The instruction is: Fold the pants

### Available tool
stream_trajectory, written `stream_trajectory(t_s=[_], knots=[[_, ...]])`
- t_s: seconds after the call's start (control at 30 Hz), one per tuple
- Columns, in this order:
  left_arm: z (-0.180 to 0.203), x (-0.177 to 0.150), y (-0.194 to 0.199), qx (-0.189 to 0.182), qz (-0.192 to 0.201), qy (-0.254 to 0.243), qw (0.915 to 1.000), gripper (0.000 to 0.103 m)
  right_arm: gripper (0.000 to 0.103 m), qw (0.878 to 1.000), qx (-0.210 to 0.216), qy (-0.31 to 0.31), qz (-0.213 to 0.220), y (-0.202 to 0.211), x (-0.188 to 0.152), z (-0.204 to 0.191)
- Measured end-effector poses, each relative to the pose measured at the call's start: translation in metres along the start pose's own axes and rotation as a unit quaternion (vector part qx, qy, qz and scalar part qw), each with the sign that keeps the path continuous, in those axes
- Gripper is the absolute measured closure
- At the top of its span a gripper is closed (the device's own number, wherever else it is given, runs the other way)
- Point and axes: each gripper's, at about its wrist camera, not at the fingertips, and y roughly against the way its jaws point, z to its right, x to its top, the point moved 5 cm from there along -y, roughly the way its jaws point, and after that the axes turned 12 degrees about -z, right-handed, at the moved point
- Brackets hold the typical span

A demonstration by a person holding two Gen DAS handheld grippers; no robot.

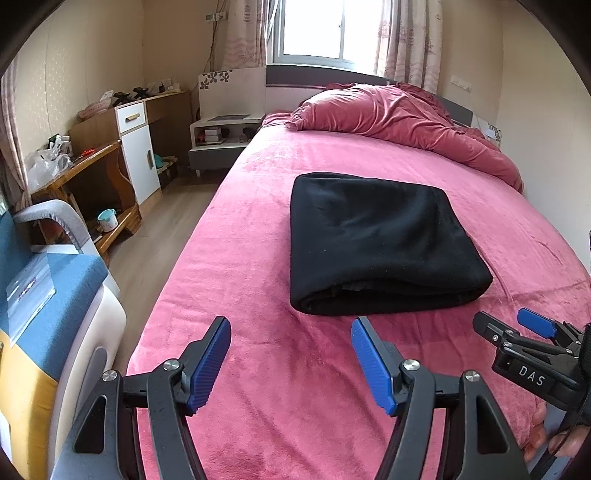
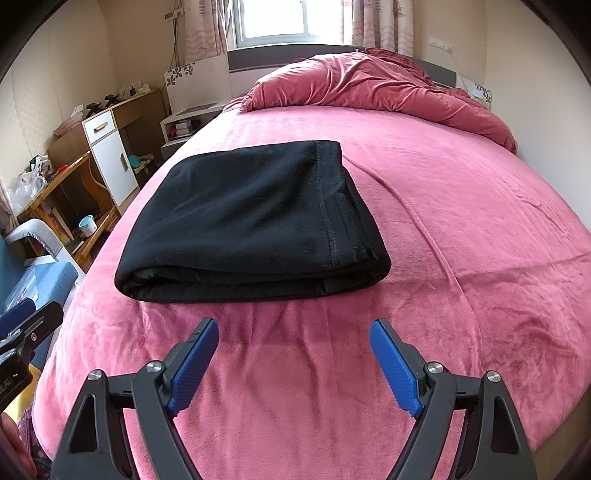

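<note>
Though plush, pink bedspread (image 2: 443, 229) creased.

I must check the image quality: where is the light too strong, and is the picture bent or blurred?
Left wrist view: the window is washed out white, the bed edge curves from the fisheye lens, corners are dark. Right wrist view: same bright window; the black pants are sharp, their seam clear.

pants (image 1: 380, 243): 1 folded black pair | grippers: 2, left gripper (image 1: 291, 363) and right gripper (image 2: 293, 363) | bed (image 1: 258, 369): 1 | quilt (image 1: 406, 118): 1 red heap | window (image 1: 317, 29): 1 | mug (image 1: 107, 219): 1
</note>
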Motion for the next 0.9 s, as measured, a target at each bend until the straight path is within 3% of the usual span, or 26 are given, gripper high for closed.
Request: stream_trajectory(t_s=[0.9], knots=[[-0.0034, 0.0010, 0.0030, -0.002, 0.018, -0.005, 0.9998, 0.034, 0.017, 1.000, -0.001, -0.005, -0.014, -0.0098, -0.0059, 0.0069]])
